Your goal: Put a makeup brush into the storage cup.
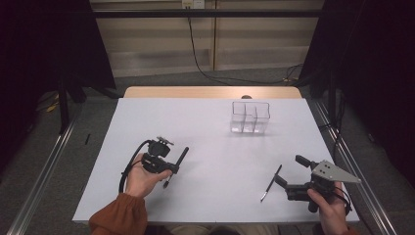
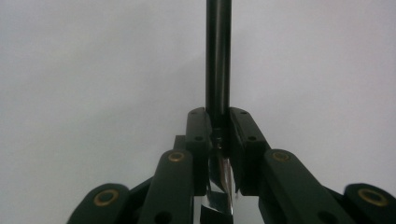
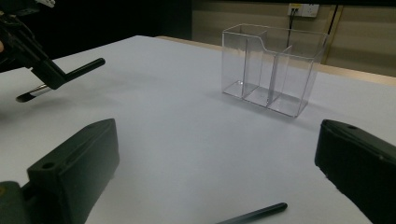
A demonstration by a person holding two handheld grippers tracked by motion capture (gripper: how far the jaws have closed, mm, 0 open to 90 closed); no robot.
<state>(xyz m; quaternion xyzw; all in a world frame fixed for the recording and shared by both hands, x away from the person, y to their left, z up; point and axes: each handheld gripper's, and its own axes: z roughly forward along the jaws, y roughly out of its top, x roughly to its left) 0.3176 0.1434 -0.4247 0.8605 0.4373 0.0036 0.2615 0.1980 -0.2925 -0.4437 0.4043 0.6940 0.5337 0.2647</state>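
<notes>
Brush pinched tight in the left gripper, jaws closed on the shaft right where the black handle meets the silver ferrule. Held just clear of the table, over the near-left part of the surface, handle aimed at the far-right corner, bristle end drooping back toward the near edge. Gripped close to one end, then, with most of the length sticking out in front. First worry, right there: round, slick shaft, narrow pads, long lever. Any quick swing and could swivel in the pinch or slide out altogether.

Clear organiser waiting toward the far edge, right of the middle, well apart from the held brush. Looks light, with thin walls and upright dividers. Coming in low or slanted, likely to knock the rim with the leading handle tip and shove or tip the whole box. Letting go before the tip is inside a compartment, likely to bounce off the rim and roll across the surface.

Over by the near-right corner, right gripper with jaws spread wide, nothing between them, resting just beside the second brush. Lying flat, that one, thin and round, close to the near edge. Closing off-centre could flick it, or send it rolling off that edge. Pressing too low, apt to scrape the pads on the surface and miss the shaft.
</notes>
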